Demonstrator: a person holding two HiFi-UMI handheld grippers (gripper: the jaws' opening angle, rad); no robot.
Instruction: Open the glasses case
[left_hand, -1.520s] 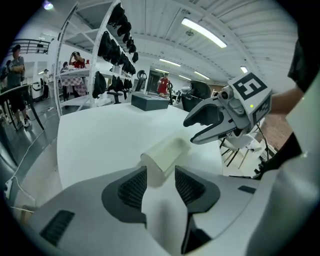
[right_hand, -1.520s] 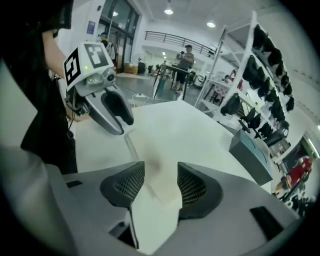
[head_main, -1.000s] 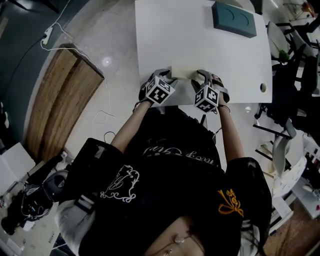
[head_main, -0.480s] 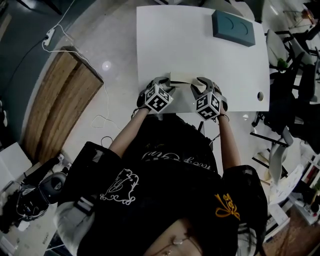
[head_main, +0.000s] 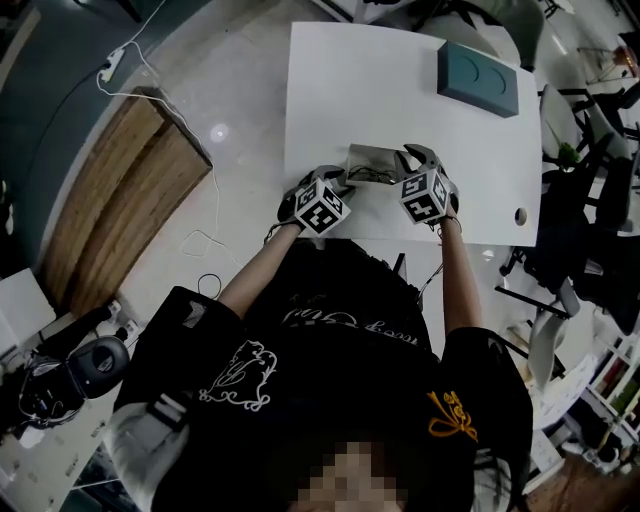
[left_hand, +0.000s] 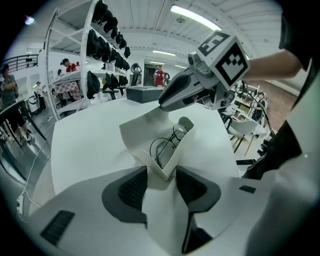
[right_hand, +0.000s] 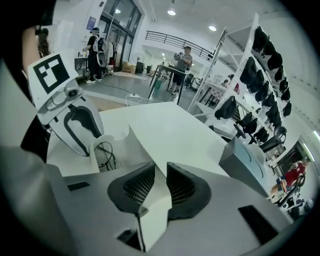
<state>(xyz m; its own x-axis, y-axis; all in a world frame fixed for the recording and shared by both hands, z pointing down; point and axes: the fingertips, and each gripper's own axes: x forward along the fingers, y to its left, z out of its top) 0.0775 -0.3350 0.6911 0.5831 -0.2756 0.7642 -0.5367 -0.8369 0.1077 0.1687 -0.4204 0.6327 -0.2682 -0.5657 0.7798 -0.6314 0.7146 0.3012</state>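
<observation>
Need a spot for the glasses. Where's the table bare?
Bare: the table, far left and middle, between the glasses case and teal box. Crowded: near edge, where the left gripper holds the case and the right gripper has just been closing its jaws on the lid.

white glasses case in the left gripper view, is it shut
No, the white glasses case stands open, with dark wire-framed glasses showing inside.

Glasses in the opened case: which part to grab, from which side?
Take the glasses by the top of the wire frame, coming down through the open top of the case. They sit low in its V-shaped trough with a wall on each side, so a sideways approach looks blocked. Thin wire: pinch lightly.
</observation>
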